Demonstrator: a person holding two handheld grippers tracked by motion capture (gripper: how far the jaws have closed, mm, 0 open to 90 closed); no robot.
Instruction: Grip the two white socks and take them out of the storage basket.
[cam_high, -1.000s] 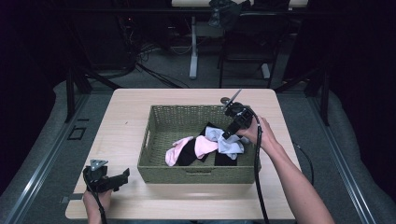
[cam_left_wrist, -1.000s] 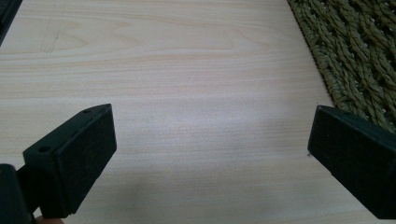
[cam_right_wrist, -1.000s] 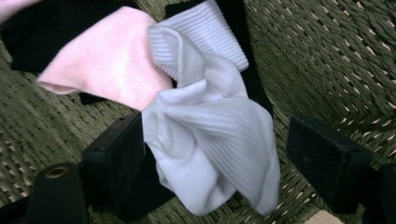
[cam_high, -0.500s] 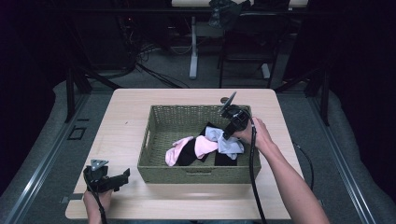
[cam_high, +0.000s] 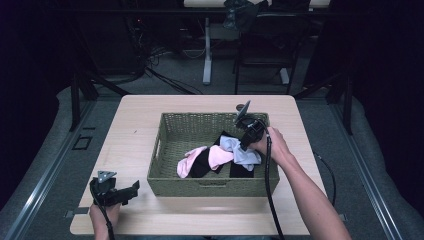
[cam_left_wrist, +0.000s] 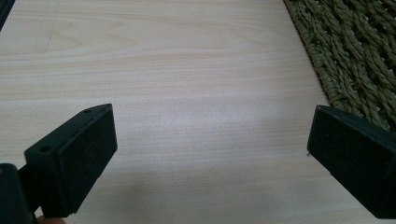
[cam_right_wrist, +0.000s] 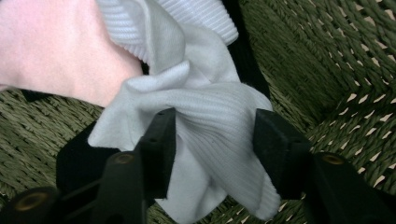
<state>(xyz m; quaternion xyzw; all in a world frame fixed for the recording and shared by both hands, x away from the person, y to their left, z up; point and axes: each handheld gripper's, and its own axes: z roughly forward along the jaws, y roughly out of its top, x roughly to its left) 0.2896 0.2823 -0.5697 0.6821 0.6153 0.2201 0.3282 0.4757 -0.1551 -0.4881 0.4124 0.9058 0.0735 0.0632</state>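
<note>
The white sock (cam_right_wrist: 215, 126) was ribbed and crumpled, lying in the right part of the woven basket (cam_high: 172, 145) beside a pink sock (cam_high: 217, 156). The right gripper (cam_right_wrist: 212, 140) reached down from the lower right; its jaws had just been closing and pinched the white sock. The left gripper (cam_left_wrist: 210, 154) rested at the lower left on the table (cam_left_wrist: 187, 70), jaws apart.

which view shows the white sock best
The right gripper view: the white sock is close up, ribbed and bunched between the right gripper jaws, which have just been closing on it. The high view shows it small in the basket beside a pink sock.
</note>
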